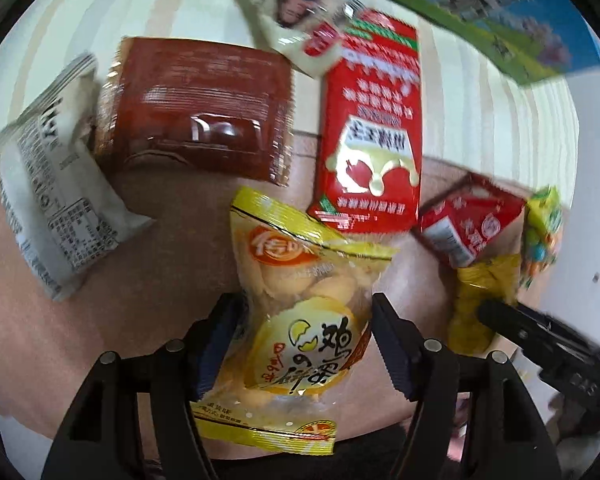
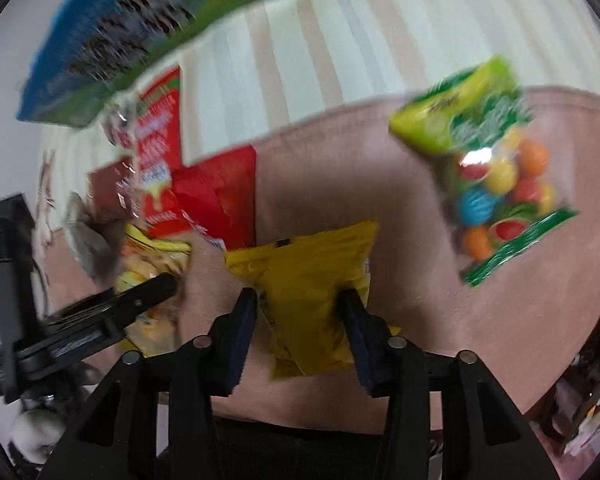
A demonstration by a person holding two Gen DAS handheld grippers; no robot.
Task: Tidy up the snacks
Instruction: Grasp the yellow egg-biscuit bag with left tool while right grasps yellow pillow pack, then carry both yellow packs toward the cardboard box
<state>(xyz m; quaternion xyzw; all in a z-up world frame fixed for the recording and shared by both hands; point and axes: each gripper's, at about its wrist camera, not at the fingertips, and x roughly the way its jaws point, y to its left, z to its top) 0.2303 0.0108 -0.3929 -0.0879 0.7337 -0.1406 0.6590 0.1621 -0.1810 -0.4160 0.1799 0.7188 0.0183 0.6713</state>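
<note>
A yellow egg-biscuit bag (image 1: 300, 320) lies on the brown surface (image 1: 160, 264) between the fingers of my left gripper (image 1: 306, 300). That gripper is open, its pads level with the bag's sides. My right gripper (image 2: 299, 294) is shut on a plain yellow snack bag (image 2: 312, 280), which also appears in the left wrist view (image 1: 476, 292), pinching its lower half. The two grippers are side by side; a left finger (image 2: 156, 284) shows in the right wrist view.
Beyond the left gripper lie a tall red pack (image 1: 374, 120), a brown pack (image 1: 196, 108), a white pack (image 1: 48, 184), a cream pack (image 1: 300, 12) and a small red pack (image 1: 468, 220). A green bag of coloured candy (image 2: 492, 168) lies to the right. A blue-green printed board (image 1: 500, 8) borders the striped cloth.
</note>
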